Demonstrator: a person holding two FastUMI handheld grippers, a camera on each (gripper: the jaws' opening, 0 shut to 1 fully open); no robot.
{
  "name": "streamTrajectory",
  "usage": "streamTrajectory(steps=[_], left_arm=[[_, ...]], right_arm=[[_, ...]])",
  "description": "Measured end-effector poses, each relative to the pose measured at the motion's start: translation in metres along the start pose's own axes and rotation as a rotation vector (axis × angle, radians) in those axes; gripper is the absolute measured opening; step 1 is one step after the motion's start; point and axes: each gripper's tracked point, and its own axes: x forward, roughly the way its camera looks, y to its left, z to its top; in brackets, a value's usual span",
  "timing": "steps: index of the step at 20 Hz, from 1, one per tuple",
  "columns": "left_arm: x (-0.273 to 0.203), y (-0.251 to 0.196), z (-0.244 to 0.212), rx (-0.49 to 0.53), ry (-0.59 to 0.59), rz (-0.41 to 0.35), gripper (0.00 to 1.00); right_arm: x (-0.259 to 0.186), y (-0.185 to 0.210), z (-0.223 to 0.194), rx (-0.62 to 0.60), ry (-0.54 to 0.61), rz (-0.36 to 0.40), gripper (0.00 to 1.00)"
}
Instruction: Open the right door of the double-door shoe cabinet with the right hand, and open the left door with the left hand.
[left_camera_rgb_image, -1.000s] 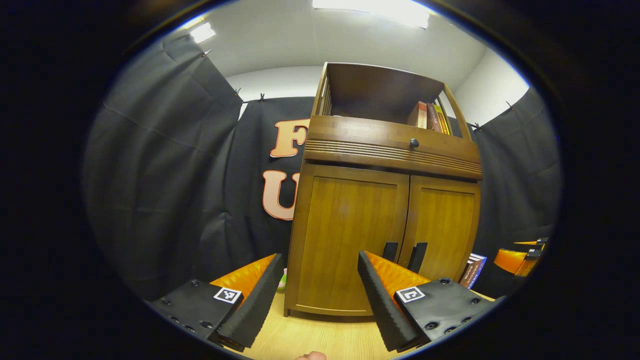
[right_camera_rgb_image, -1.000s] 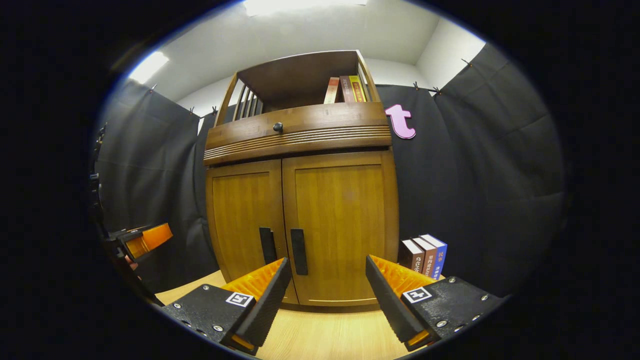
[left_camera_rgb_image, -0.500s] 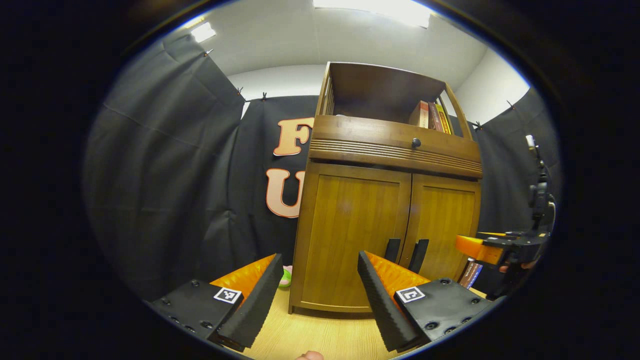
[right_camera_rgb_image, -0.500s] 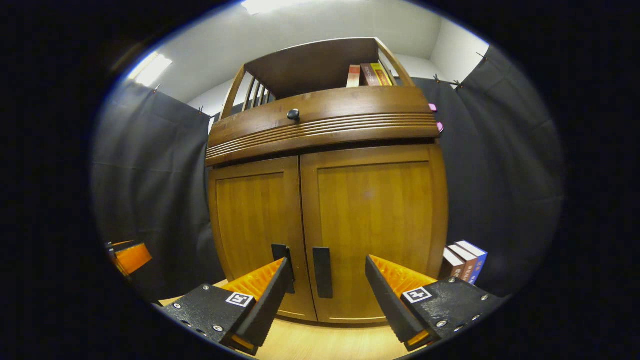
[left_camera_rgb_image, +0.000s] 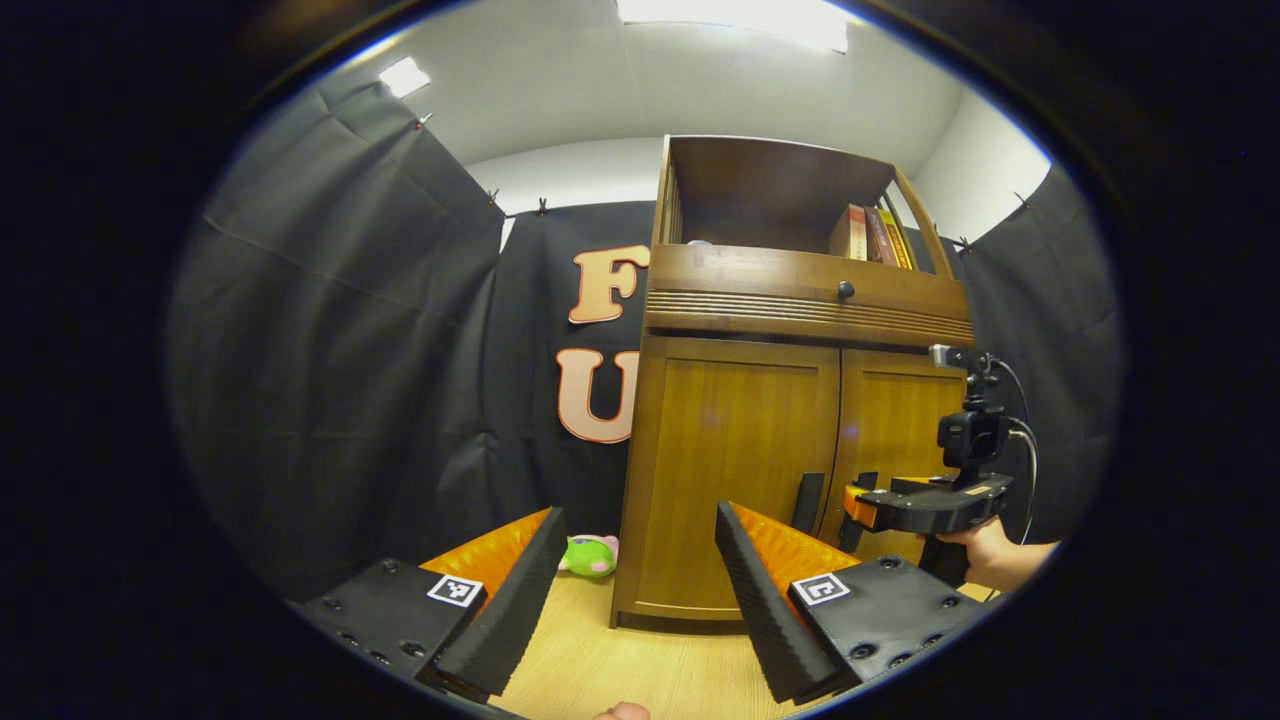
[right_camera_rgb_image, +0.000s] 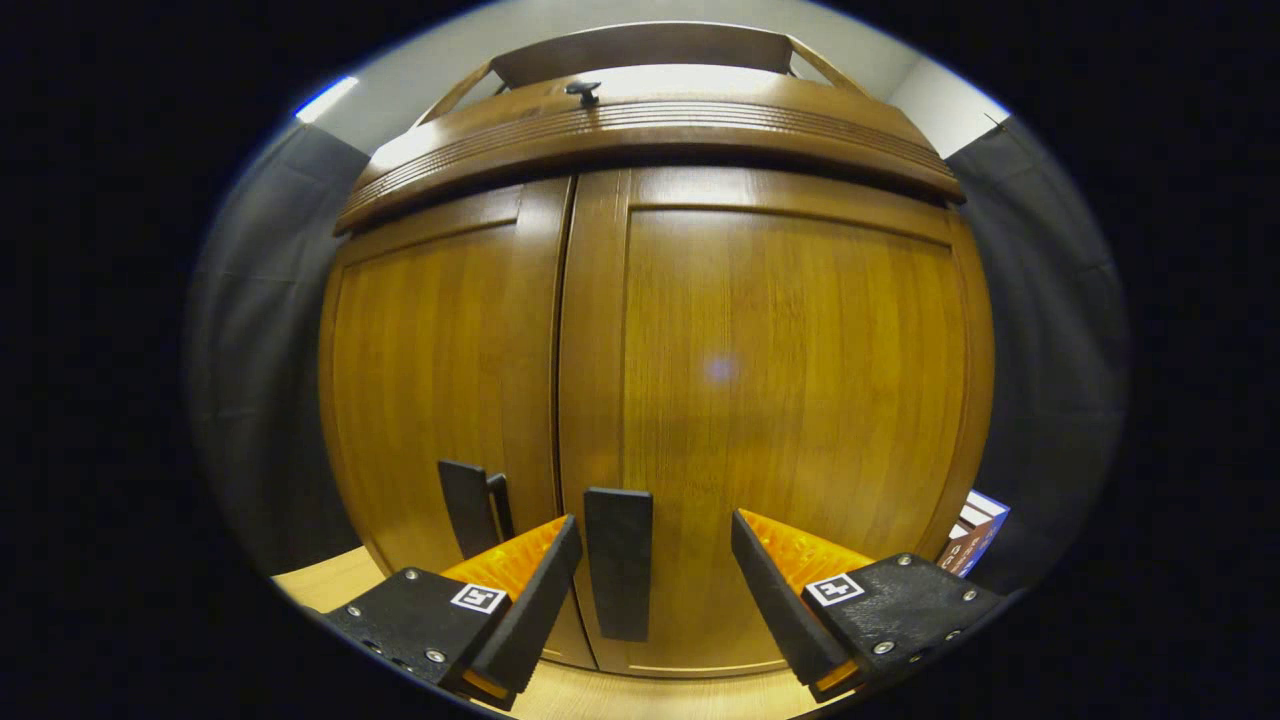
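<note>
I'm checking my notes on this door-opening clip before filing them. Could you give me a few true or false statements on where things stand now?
1. Both cabinet doors are shut. True: the right door and left door sit flush.
2. The right gripper is shut on the right handle. False: its fingers are open, with the handle between them and not pressed.
3. The left gripper is open. True.
4. The plush toy is on the top shelf. False: it lies on the floor left of the cabinet.
5. Books stand on the top shelf. True.

Staged recording booth, black cloth walls (left_camera_rgb_image: 330, 330) clipped up, wooden shoe cabinet (left_camera_rgb_image: 790, 400), ceiling lights (left_camera_rgb_image: 740, 15)
</note>
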Motion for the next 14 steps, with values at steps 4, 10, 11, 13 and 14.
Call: streamTrajectory(steps=[4, 10, 11, 13, 14], left_arm=[[-0.001, 0.012, -0.002, -0.003, 0.008, 0.017, 0.99], [0.002, 0.026, 0.004, 0.02, -0.007, 0.035, 0.98], [0.0, 0.026, 0.005, 0.023, -0.008, 0.033, 0.98], [0.0, 0.024, 0.006, 0.026, -0.012, 0.027, 0.98], [0.001, 0.022, 0.006, 0.025, -0.013, 0.022, 0.98]], right_arm=[[0.013, -0.009, -0.011, 0.005, -0.004, -0.039, 0.93], [0.013, -0.004, -0.01, -0.01, -0.021, -0.039, 0.92], [0.012, -0.003, -0.011, -0.012, -0.02, -0.038, 0.92], [0.013, 0.001, -0.012, -0.012, -0.015, -0.026, 0.75], [0.014, 0.004, -0.012, -0.017, -0.015, -0.02, 0.68]])
